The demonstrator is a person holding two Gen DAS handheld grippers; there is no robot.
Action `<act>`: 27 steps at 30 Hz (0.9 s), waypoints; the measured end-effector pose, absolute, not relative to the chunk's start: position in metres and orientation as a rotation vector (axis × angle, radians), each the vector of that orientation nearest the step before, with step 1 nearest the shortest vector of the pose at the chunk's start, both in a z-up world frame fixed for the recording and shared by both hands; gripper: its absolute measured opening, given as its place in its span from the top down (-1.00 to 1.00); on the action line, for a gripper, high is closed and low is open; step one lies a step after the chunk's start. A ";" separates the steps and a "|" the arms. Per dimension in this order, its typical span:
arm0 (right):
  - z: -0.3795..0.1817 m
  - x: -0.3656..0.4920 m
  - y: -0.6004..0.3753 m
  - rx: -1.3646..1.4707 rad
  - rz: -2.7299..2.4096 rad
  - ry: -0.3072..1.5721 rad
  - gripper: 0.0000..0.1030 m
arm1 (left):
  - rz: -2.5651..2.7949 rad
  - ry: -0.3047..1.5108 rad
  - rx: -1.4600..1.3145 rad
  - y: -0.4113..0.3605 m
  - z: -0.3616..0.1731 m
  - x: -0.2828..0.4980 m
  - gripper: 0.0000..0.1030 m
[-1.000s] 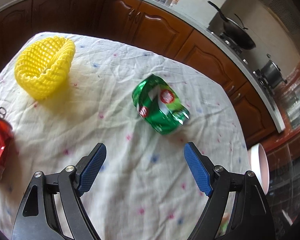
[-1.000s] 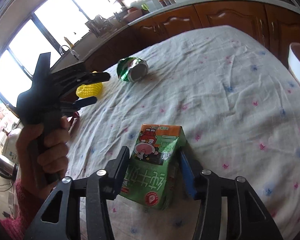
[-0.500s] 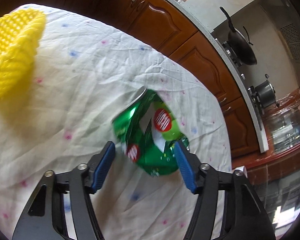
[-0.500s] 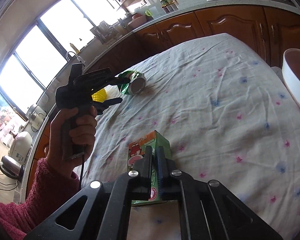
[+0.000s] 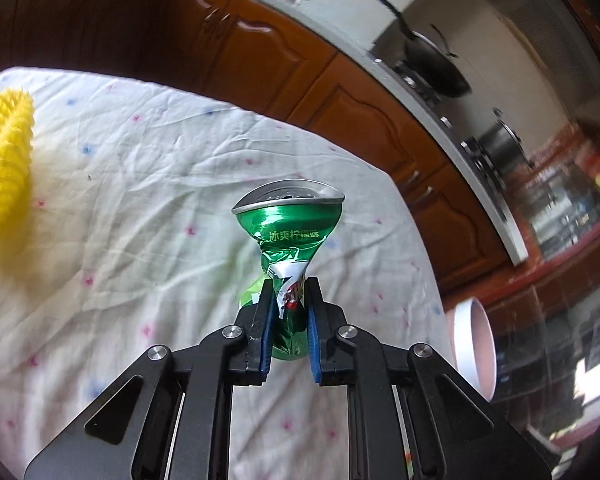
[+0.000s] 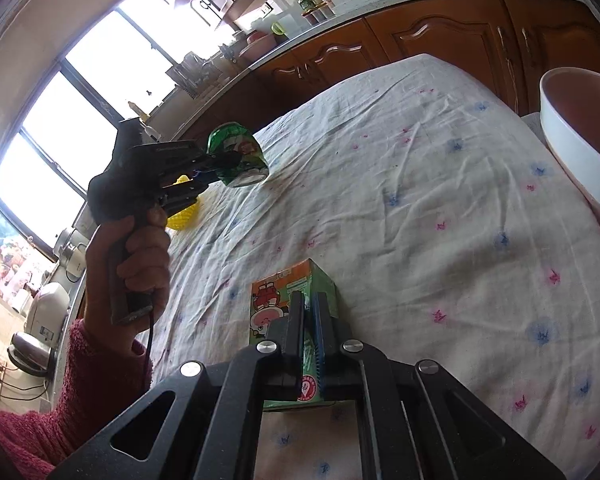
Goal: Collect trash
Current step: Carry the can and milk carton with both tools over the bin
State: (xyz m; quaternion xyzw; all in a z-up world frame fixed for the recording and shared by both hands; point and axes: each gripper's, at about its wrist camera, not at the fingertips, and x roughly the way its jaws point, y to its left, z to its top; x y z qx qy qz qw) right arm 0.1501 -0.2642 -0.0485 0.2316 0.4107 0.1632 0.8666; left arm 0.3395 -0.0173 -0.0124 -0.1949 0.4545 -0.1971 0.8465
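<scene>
Your left gripper (image 5: 288,300) is closing on the thin, light green can (image 5: 288,236), crumpled at its waist, above the tablecloth (image 5: 140,200). Your right gripper (image 6: 309,312) is clamped on the soft juice carton (image 6: 276,292); squeeze gently.

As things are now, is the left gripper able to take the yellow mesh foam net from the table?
Probably not yet. The left gripper is closing, its pads already pinching the crushed green can. The yellow mesh foam net lies uncovered on the table, so the can must go first.
</scene>
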 end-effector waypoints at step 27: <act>-0.053 0.149 -0.207 0.046 0.255 0.954 0.09 | -0.479 0.909 -0.253 -0.024 0.008 0.233 0.76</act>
